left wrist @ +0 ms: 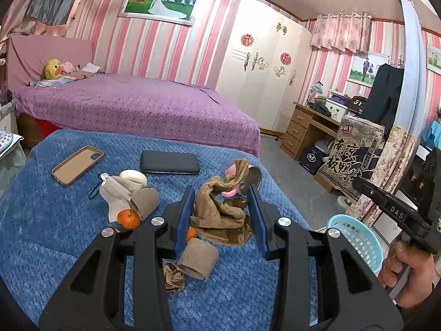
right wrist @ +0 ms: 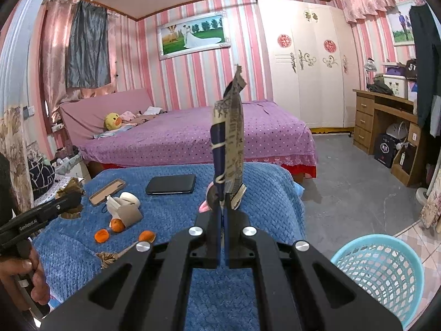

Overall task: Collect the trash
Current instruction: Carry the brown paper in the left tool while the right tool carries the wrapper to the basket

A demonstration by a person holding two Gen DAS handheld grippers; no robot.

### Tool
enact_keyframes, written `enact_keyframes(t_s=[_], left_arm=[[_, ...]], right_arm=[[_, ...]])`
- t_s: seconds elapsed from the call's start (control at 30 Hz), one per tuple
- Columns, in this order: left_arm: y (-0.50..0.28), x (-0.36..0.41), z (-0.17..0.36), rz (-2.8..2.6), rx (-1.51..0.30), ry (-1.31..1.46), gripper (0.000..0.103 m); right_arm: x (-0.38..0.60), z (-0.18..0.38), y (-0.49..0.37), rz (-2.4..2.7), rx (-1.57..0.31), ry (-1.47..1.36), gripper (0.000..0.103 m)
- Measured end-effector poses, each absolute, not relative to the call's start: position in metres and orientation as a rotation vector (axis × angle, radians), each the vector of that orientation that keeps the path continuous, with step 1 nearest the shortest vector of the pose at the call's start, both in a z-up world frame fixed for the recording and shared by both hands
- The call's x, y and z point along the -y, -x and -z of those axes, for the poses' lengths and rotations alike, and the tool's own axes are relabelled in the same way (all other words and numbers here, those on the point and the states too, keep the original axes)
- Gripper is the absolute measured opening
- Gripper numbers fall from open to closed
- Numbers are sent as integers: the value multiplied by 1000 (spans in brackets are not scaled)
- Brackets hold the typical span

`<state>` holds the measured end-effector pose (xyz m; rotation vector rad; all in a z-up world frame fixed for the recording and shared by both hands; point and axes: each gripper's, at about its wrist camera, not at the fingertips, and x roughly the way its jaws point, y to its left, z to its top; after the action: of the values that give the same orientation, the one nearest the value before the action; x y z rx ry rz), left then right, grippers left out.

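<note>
My right tongs (right wrist: 223,201) pinch the printed snack wrapper (right wrist: 231,140) upright above the table's right edge, so I should swing over the blue basket (right wrist: 383,273) before releasing, while my left tongs (left wrist: 220,218) gape around the brown stocking (left wrist: 220,212).

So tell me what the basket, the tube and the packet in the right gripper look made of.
Basket: moulded plastic, pale blue, going by its even lattice of holes and smooth rim. Tube: brown cardboard, matte, hollow with a thin wall. Packet: printed film or foil, probably; it stands stiff and creased with a torn top, clamped in the right gripper.
</note>
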<state>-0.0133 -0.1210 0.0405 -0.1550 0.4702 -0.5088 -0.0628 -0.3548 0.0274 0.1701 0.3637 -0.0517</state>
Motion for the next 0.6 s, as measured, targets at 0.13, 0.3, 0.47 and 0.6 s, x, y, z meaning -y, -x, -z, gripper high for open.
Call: enact_keyframes(t_s=[0.13, 0.3, 0.47, 0.6], left_arm=[[14, 129, -41, 532, -480, 153, 38], [18, 149, -49, 566, -472, 106, 38], [20, 188, -55, 620, -484, 91, 38], [24, 233, -59, 683, -486, 93, 38]], right_arm=[[374, -28, 70, 84, -354, -205, 1], [413, -29, 86, 143, -340, -256, 1], [451, -33, 112, 225, -305, -315, 1], [468, -35, 122, 269, -310, -321, 1]])
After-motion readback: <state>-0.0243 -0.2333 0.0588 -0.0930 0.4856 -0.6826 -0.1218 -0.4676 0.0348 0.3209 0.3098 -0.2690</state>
